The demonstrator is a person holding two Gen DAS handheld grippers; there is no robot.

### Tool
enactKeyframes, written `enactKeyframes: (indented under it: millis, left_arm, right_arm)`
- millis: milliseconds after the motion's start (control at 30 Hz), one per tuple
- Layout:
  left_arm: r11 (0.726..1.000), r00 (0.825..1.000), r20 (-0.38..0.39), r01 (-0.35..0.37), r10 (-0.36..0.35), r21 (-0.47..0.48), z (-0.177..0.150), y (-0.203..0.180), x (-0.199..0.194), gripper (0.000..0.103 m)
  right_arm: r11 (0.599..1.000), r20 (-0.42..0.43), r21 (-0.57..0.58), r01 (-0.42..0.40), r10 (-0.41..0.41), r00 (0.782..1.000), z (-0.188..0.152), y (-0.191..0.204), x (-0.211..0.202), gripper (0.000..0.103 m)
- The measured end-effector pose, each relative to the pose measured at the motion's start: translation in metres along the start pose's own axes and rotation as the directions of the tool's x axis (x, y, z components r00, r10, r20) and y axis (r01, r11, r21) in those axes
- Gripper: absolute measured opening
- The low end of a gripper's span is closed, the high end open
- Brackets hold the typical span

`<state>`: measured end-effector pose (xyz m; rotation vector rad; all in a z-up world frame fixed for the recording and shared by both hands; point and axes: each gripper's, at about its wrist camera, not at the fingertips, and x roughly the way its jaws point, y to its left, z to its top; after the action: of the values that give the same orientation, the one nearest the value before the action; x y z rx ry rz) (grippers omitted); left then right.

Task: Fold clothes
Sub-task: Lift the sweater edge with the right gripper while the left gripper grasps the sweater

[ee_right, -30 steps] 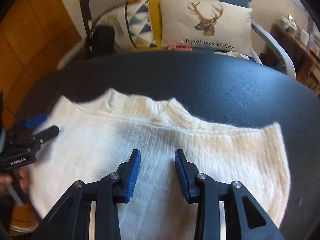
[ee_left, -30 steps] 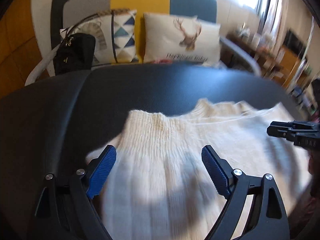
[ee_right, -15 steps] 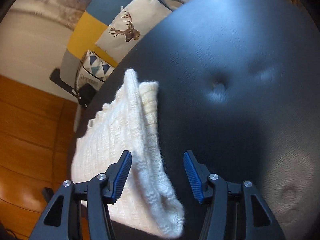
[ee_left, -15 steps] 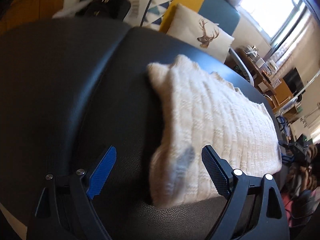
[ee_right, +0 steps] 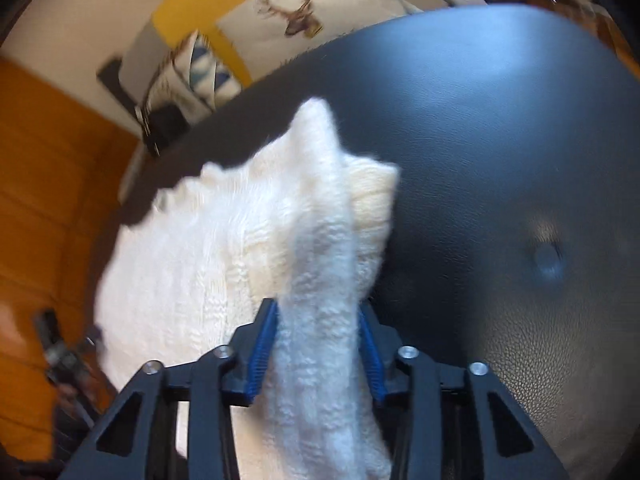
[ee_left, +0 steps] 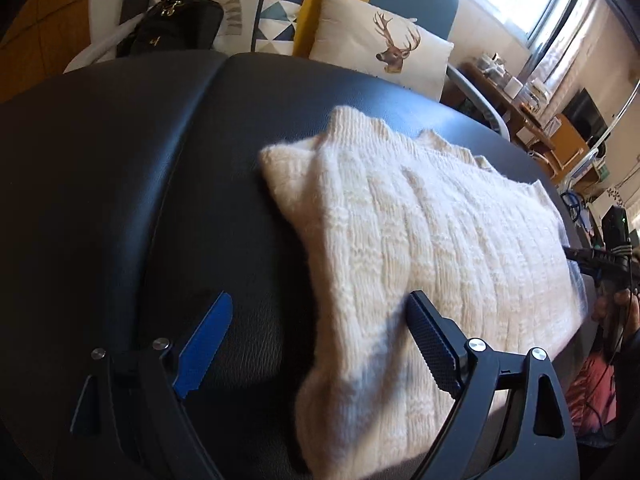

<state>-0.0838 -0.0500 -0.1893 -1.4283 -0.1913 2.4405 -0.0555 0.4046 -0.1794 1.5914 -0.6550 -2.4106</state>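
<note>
A cream knitted sweater (ee_left: 432,248) lies folded on a black padded table (ee_left: 120,200). My left gripper (ee_left: 320,332) is open, straddling the sweater's near left edge; the right finger lies over the knit, the left finger over bare table. In the right wrist view my right gripper (ee_right: 316,344) is shut on the sweater's right edge (ee_right: 316,280), and the knit rises in a ridge between the blue pads. The right gripper also shows at the far right of the left wrist view (ee_left: 600,260).
A sofa chair with a deer cushion (ee_left: 384,52), a triangle-pattern cushion (ee_left: 276,20) and a black handbag (ee_left: 176,24) stands behind the table. Shelves with clutter (ee_left: 532,120) are at the right. Orange wood floor (ee_right: 48,200) lies left of the table.
The right gripper has closed on the sweater's right edge, which was loose between open fingers before. The left gripper stays open and has shifted closer along the sweater's left edge.
</note>
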Motion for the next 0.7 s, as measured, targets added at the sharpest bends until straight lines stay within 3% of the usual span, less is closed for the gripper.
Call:
enactKeyframes:
  millis: [67,200,300,333,367,400,433,533,700]
  left_arm:
    - [1.000,1.000,0.000,0.019,-0.019,-0.004,0.005,0.000,0.003,0.094]
    - [0.997,0.997,-0.020,0.071,-0.071,0.009,0.017,-0.009,0.013,0.094]
    - [0.997,0.997,-0.021,0.079,-0.079,0.014,0.024,-0.015,0.019,0.095]
    - [0.997,0.997,-0.021,0.079,-0.079,0.020,0.025,-0.017,0.019,0.089]
    - [0.995,0.995,-0.020,0.093,-0.093,0.030,0.025,-0.021,0.019,0.051]
    - [0.993,0.993,-0.032,0.119,-0.118,0.026,0.026,-0.025,0.020,0.038]
    - [0.992,0.992,-0.028,0.121,-0.121,0.014,0.027,-0.029,0.021,0.032]
    - [0.997,0.997,0.004,0.073,-0.073,0.040,0.028,-0.042,0.015,0.024]
    - [1.000,0.995,0.094,0.015,-0.015,-0.002,0.015,-0.047,-0.009,0.023]
  right_arm:
    - [1.000,-0.005,-0.020,-0.001,0.001,1.000,0.000,0.002,0.001,0.038]
    - [0.996,-0.016,0.032,-0.082,0.082,0.996,-0.006,-0.016,0.000,0.044]
    - [0.996,0.001,-0.007,-0.093,0.093,0.996,-0.009,-0.016,0.002,0.048]
    - [0.995,0.006,-0.032,-0.090,0.090,0.996,-0.010,-0.014,0.002,0.048]
    - [0.996,0.004,-0.047,-0.080,0.080,0.997,-0.011,-0.012,0.002,0.048]
    - [0.996,-0.001,-0.058,-0.069,0.069,0.998,-0.010,-0.010,0.001,0.048]
    - [0.996,-0.005,-0.070,-0.058,0.057,0.998,-0.010,-0.008,0.001,0.046]
    - [0.995,0.014,-0.103,0.013,-0.011,1.000,-0.010,0.004,-0.002,0.025]
    - [0.984,0.063,-0.161,0.078,-0.069,0.996,-0.013,0.019,-0.008,0.020]
